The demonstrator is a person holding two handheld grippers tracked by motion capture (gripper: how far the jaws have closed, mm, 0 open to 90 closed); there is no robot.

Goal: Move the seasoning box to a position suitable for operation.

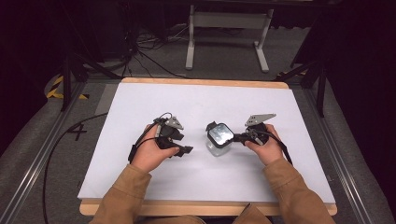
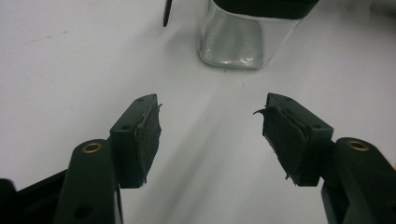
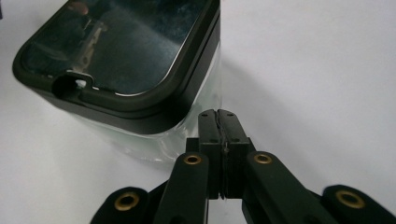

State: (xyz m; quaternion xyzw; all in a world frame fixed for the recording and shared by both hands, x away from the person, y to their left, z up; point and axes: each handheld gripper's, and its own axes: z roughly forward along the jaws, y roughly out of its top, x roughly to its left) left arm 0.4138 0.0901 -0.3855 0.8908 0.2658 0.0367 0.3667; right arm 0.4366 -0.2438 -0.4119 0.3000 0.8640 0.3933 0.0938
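A clear square-sided jar (image 1: 218, 147) with a black-rimmed glossy lid (image 1: 220, 134) stands in the middle of the white table (image 1: 140, 172). My right gripper (image 1: 239, 137) is shut with nothing between its jaws, and its tip sits against the lid's right edge. In the right gripper view the shut tips (image 3: 218, 114) lie just beside the lid's (image 3: 126, 51) corner, in front of the glass wall (image 3: 140, 144). My left gripper (image 1: 187, 150) rests low on the table to the jar's left, open and apart from it. The left gripper view shows the jar (image 2: 233, 44) beyond the spread, empty tips (image 2: 210, 105).
A wooden rim (image 1: 205, 83) frames the table board. Beyond the far edge stand a white metal frame (image 1: 229, 32) and loose cables (image 1: 144, 46) on the floor. Black stand legs (image 1: 70, 79) flank the table, and a cable (image 1: 56, 149) trails off to the left.
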